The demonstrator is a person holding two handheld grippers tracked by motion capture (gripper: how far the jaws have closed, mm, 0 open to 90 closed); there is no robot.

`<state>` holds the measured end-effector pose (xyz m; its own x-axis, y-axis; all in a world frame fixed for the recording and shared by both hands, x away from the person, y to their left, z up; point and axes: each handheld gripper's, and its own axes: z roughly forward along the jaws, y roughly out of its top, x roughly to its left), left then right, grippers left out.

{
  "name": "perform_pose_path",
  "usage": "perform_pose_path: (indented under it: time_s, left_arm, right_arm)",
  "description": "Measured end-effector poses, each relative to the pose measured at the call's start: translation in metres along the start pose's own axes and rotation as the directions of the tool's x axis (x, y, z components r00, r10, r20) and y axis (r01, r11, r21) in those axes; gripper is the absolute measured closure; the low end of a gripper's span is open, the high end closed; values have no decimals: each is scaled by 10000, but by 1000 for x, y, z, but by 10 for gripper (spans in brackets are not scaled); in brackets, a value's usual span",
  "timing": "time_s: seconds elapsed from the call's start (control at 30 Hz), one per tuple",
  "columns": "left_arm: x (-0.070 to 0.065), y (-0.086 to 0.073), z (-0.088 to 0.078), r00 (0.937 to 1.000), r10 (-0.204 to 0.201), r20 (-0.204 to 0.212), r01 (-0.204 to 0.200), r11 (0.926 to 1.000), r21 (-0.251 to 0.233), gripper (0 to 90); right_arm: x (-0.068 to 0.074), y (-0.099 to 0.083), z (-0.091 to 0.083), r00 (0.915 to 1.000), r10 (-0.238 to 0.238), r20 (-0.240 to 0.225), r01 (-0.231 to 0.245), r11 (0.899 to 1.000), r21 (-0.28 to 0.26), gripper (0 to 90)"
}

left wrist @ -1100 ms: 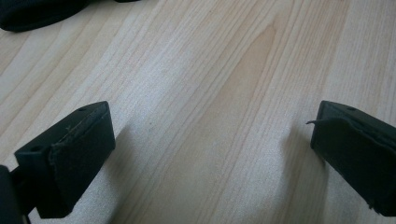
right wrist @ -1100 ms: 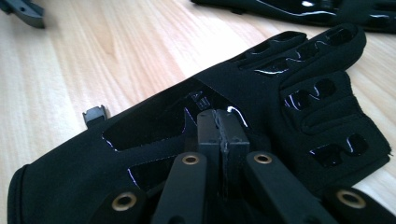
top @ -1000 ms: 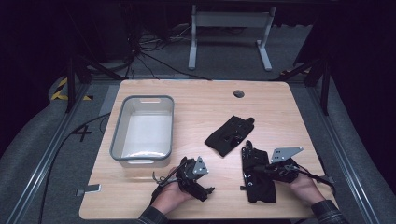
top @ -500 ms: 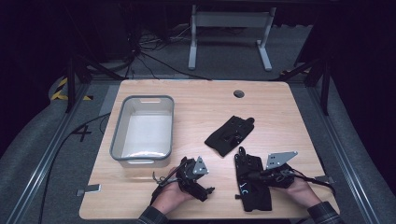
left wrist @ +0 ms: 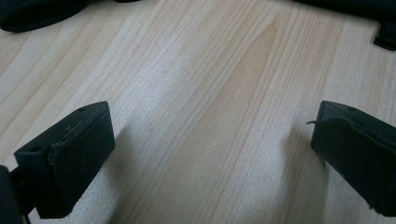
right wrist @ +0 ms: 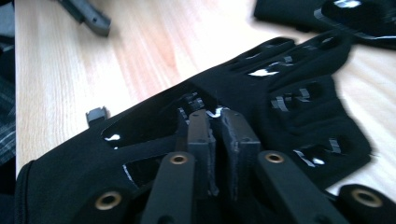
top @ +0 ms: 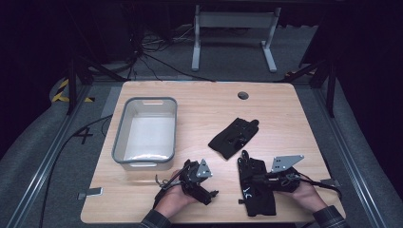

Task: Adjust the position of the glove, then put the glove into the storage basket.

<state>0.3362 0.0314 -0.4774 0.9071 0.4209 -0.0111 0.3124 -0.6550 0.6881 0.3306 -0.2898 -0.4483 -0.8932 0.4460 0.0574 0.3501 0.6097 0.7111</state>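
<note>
From my seat the right gripper [top: 256,180] is nearest the work: its jaws have just been opening a crack, yet in the right gripper view they sit almost pressed together with a fold of the near glove [right wrist: 261,112] between them, so I read it as a light pinch on the fabric. That glove [top: 256,190] lies flat at the worktop's [top: 209,99] front edge, directly under and ahead of this gripper, its long axis running front to back, cuff toward me and fingers pointing away. Taking this glove as my landmark, the left gripper [top: 211,192] rests just to its left, jaws spread wide over bare wood with nothing between them, so the right hand [top: 306,194] is clearly the better placed one. Just beyond the glove's fingertips lies the second glove [top: 234,137], angled with its fingers up and to the right. Farther left and back stands the grey tub [top: 121,137], which looks empty.
</note>
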Motion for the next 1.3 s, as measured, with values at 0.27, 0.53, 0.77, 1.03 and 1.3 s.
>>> perform_pose_path:
  time_s: [0.27, 0.53, 0.77, 1.03, 1.3]
  left_arm:
    - [0, 2, 0, 10000, -69, -21, 69, 9999, 102, 0]
    - [2, 11, 0, 9989, -455, 55, 454, 9987, 238, 30]
    - [6, 32, 0, 9964, -811, 254, 808, 9967, 108, 69]
    - [14, 58, 2, 9965, -801, 229, 803, 9967, -96, 136]
    - [28, 84, 5, 9963, -797, 317, 807, 9963, -310, 240]
  right_arm:
    - [-10, -9, -15, 9972, 406, 631, -380, 9984, -409, 667]
    - [-18, -16, -30, 9903, 826, 1113, -754, 9949, -677, 531]
    - [-21, -19, -31, 9894, 823, 1197, -757, 9954, -588, 501]
    - [-21, -20, -35, 9883, 827, 1278, -744, 9949, -685, 489]
    - [-22, -20, -38, 9876, 833, 1333, -742, 9947, -715, 483]
